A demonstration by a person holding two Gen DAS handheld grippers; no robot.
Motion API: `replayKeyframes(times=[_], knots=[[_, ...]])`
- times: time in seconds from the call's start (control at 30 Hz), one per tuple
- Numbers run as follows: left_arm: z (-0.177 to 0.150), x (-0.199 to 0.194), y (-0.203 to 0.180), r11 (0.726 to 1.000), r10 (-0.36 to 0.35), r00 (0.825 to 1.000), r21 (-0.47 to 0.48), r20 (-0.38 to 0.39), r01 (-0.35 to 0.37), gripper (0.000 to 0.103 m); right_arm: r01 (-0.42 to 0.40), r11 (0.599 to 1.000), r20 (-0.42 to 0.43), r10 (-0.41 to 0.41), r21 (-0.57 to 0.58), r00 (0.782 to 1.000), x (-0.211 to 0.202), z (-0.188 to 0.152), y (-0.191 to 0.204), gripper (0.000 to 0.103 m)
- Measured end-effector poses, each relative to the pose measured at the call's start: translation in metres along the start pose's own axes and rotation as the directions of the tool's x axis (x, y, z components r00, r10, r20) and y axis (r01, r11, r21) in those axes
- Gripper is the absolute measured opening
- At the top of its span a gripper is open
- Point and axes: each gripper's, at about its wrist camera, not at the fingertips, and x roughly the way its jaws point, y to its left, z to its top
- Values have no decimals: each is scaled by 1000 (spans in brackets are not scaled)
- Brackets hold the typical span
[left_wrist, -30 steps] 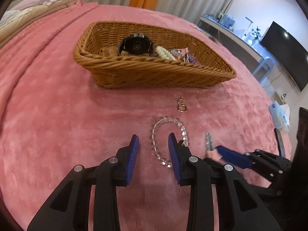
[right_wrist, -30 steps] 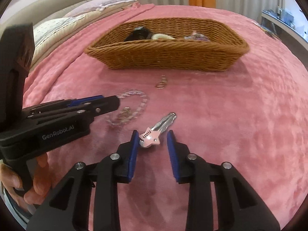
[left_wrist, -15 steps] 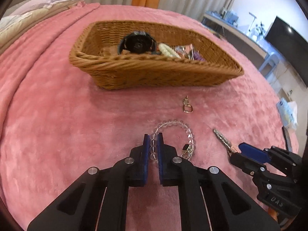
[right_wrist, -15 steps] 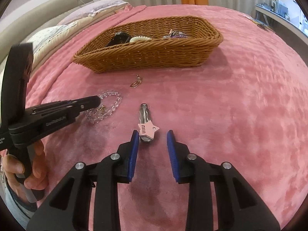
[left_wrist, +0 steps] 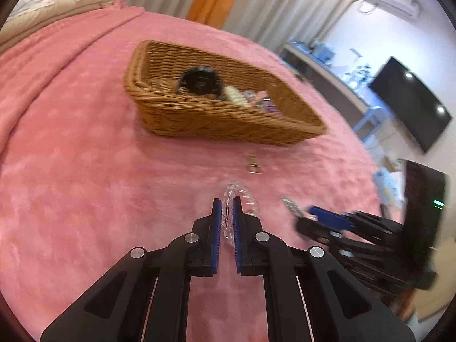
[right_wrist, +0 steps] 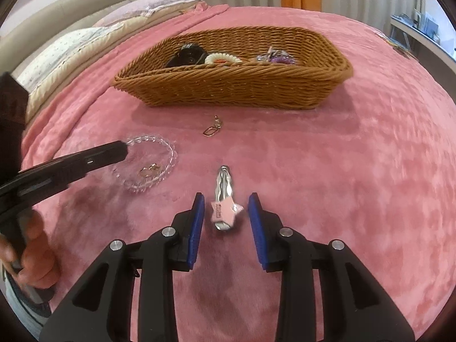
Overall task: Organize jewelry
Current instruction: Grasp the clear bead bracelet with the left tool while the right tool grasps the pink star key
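Since a moment ago our left gripper (left_wrist: 227, 209) has pinched the clear bead bracelet (right_wrist: 151, 165) and tilted one side of it up off the pink blanket (left_wrist: 85, 185); the far part of the loop seems to rest on the fabric yet, with a small gold charm lying inside it. Our right gripper (right_wrist: 226, 216) has its fingers spread wide on either side of the hair clip (right_wrist: 223, 196) with the pink star, which lies flat on the blanket, not gripped. A small gold clasp (right_wrist: 212, 127) sits loose between the bracelet and the wicker basket (right_wrist: 233, 91). That basket stands farther back and already holds a black watch (right_wrist: 186, 55), a pale bead bracelet and some purple pieces. We judge the sorting partly done: the bracelet, the hair clip and the clasp have yet to go in.
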Motion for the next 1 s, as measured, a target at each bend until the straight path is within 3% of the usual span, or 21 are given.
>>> replayKeyframes(times=[0.07,0.13,0.33,0.47,0.63,0.67,0.7,0.73,0.8,0.87,0.97,1.0], knots=[[-4,-7,-6,999,-31,999,24,11,31,6,18,1000,3,-18,-18,1000,3,0,2,29],[-9,-14,-9,999,-34,999,36,14,33,6,25,999,17,-25,-31,1000,1,-1,5,19],[-40,-45,0,998,61,998,-19,36,-60,6,11,999,39,-9,-39,999,-3,-6,4,19],[-58,-49,3,993,111,994,-30,-16,-111,6,21,999,42,-20,-43,999,-4,-9,6,19],[-59,-46,7,984,178,983,-18,-38,-178,16,6,999,44,-4,-45,999,-5,-12,6,21],[-57,-48,7,982,185,982,-18,-28,-185,21,-13,999,42,15,-47,999,-6,-13,6,22],[-57,-49,7,979,201,979,-15,-22,-201,32,-27,998,43,29,-49,999,-7,-13,6,31],[-55,-49,7,972,235,972,-1,-14,-235,43,-36,998,47,38,-48,998,-8,-14,6,48],[-53,-45,5,963,268,963,26,-15,-268,45,-16,999,79,20,-42,997,-16,-16,5,65],[-49,-35,0,955,293,955,57,-37,-291,45,-23,999,105,28,-43,994,-22,-18,5,65],[-50,-24,-6,936,342,938,114,-58,-334,44,-4,999,70,7,-48,998,-15,-19,6,63],[-50,-21,-10,926,361,931,135,-55,-352,43,2,999,51,1,-48,999,-11,-19,6,59]])
